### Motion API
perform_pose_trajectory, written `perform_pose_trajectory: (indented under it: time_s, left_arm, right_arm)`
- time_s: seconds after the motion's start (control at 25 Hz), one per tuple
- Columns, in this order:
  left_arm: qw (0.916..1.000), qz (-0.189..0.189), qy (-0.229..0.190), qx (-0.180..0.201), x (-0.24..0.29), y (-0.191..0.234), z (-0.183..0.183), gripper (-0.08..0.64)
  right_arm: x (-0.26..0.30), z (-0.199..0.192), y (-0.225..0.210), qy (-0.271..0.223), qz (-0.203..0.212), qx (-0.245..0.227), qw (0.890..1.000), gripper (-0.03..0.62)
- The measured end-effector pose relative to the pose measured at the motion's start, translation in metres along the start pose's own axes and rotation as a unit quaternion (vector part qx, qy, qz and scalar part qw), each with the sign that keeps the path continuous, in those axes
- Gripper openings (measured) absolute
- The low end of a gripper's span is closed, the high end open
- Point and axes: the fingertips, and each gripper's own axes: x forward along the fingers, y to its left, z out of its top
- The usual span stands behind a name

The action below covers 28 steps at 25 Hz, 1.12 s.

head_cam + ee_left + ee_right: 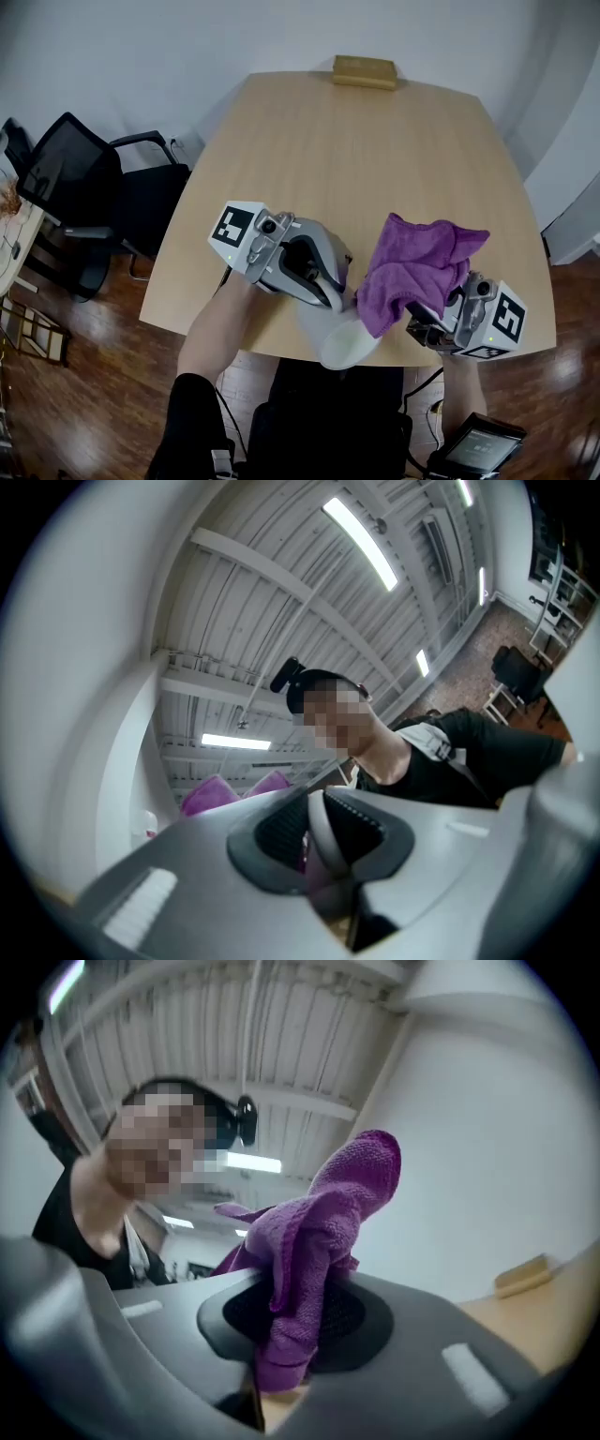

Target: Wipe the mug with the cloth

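**Spotter:** Two claws, both clenched. Your left claw (pixel 319 841) bites a thin white part of the mug (pixel 349 345), and your right claw (pixel 291 1335) is clamped on a fold of the purple cloth (pixel 319 1232).

**Desk:** Rim or handle in that left bite?

**Spotter:** Cannot tell. You carry the mug just beyond the left claw's tips, over the near edge of the tabletop (pixel 356 159). The cloth bunches up out of the right claw, between the two claws, touching the mug's side or very nearly.

**Desk:** How will they handle for you?

**Spotter:** The mug looks like glazed ceramic: stiff, slick, and likely to chip if it falls. It is probably heavy enough to swing on so thin a hold, so seat your pinch deep on the wall. The cloth is soft, light terry and it flops. Grip it close to the wad you rub with, and leave the loose end clear of the mug's mouth.
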Motion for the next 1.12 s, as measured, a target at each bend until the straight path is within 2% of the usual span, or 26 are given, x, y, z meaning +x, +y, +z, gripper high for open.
perform_pose_trajectory:
  time_s: [0.08,0.12,0.28,0.4,0.52,0.6,0.68,0.72,0.8,0.88,0.96,1.04,1.12]
  left_arm:
    - [1.0000,-0.003,-0.005,0.001,0.002,-0.001,0.002,0.083]
    - [1.0000,-0.005,-0.006,0.001,0.003,-0.001,0.003,0.083]
    - [0.9999,-0.013,-0.006,-0.001,0.007,-0.004,0.004,0.086]
    - [0.9999,-0.010,-0.009,0.000,0.007,-0.003,0.005,0.087]
    - [0.9998,0.008,-0.019,0.003,0.001,0.001,0.006,0.087]
    - [0.9989,0.024,-0.039,0.008,-0.004,0.007,0.013,0.086]
    - [0.9958,0.047,-0.076,0.018,-0.012,0.017,0.026,0.084]
    - [0.9926,0.063,-0.101,0.022,-0.017,0.022,0.035,0.084]
    - [0.9824,0.099,-0.156,0.026,-0.031,0.031,0.051,0.084]
    - [0.9698,0.134,-0.202,0.027,-0.043,0.040,0.064,0.083]
    - [0.9585,0.166,-0.231,0.025,-0.045,0.051,0.074,0.083]
    - [0.9489,0.195,-0.247,0.021,-0.040,0.064,0.084,0.083]
    - [0.9422,0.212,-0.259,0.017,-0.043,0.071,0.088,0.083]
  right_arm:
    - [0.003,0.008,0.009,-0.045,0.055,0.059,0.996,0.077]
    - [0.008,0.004,0.012,-0.046,0.071,0.074,0.994,0.077]
    - [0.032,-0.028,0.021,0.011,0.085,0.066,0.994,0.077]
    - [0.032,-0.042,0.014,0.027,0.065,0.047,0.996,0.077]
    - [0.026,-0.059,0.000,0.042,0.030,0.064,0.997,0.077]
    - [0.019,-0.068,-0.017,0.066,-0.017,0.064,0.996,0.077]
    - [0.007,-0.073,-0.041,0.075,-0.074,0.084,0.991,0.077]
    - [0.000,-0.071,-0.052,0.061,-0.096,0.108,0.988,0.077]
    - [-0.016,-0.057,-0.067,0.000,-0.119,0.166,0.979,0.077]
    - [-0.029,-0.032,-0.073,-0.080,-0.112,0.200,0.970,0.077]
    - [-0.029,-0.010,-0.063,-0.135,-0.077,0.201,0.967,0.077]
    - [-0.015,-0.005,-0.042,-0.138,-0.037,0.185,0.972,0.077]
    - [0.005,-0.023,-0.027,-0.091,-0.025,0.171,0.981,0.077]
